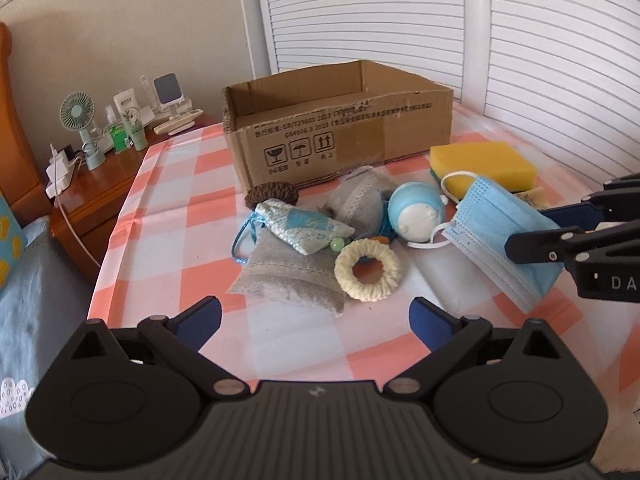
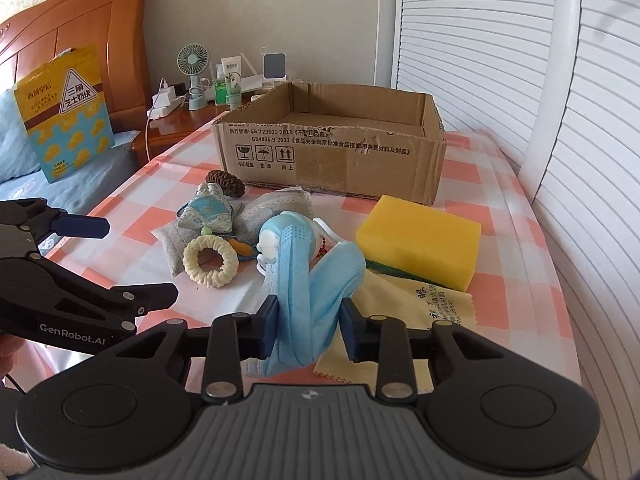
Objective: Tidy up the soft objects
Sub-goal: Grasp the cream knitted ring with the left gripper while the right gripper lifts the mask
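Face mask [image 2: 304,300] pinched between right tongs [image 2: 308,326].

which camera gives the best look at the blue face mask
The left wrist view: the face mask hangs spread out, pinched by the right gripper. The right wrist view shows it bunched between the fingers.

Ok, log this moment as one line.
right gripper: shut on face mask | left gripper: open, empty | cardboard box: empty
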The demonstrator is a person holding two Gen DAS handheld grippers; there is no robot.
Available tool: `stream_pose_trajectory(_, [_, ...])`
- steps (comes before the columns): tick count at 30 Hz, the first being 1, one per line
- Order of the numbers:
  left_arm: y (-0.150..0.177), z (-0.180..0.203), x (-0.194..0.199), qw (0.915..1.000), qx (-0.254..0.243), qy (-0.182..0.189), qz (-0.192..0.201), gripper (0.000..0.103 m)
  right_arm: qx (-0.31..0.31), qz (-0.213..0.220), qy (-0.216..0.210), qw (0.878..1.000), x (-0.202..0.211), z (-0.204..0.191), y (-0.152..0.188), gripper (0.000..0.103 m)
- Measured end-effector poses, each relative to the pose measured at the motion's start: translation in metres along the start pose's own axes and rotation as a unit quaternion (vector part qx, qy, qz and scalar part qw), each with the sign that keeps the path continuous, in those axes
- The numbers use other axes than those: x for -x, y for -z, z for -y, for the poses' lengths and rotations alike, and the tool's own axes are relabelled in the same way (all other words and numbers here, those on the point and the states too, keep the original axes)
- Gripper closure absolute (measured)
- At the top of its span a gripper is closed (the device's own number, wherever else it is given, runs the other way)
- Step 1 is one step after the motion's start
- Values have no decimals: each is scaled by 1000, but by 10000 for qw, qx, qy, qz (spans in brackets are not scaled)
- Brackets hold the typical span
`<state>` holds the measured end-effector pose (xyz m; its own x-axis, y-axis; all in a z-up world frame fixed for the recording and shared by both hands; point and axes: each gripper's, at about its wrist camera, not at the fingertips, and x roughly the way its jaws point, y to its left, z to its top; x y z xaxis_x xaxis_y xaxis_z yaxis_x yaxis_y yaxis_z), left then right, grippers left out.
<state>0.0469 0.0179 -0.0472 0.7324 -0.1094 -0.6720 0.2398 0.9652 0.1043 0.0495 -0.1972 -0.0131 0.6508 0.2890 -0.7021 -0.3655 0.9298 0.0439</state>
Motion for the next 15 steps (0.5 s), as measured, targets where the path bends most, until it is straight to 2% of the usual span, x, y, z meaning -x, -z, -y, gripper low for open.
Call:
stream_pose_trajectory(4, [-3, 15, -4, 9991, -419, -29, 115, 17, -18, -34, 44, 10000, 0, 2, 2, 66])
stream_pose_trajectory(8, [-4, 27, -15, 9977, -662, -50, 125, 33, -42, -69, 63, 9999, -1, 5, 5, 66])
stream_pose_trajectory(15, [-7, 41, -28, 9961, -861, -84, 174, 39, -107, -133, 72, 9998, -4, 12, 7, 66])
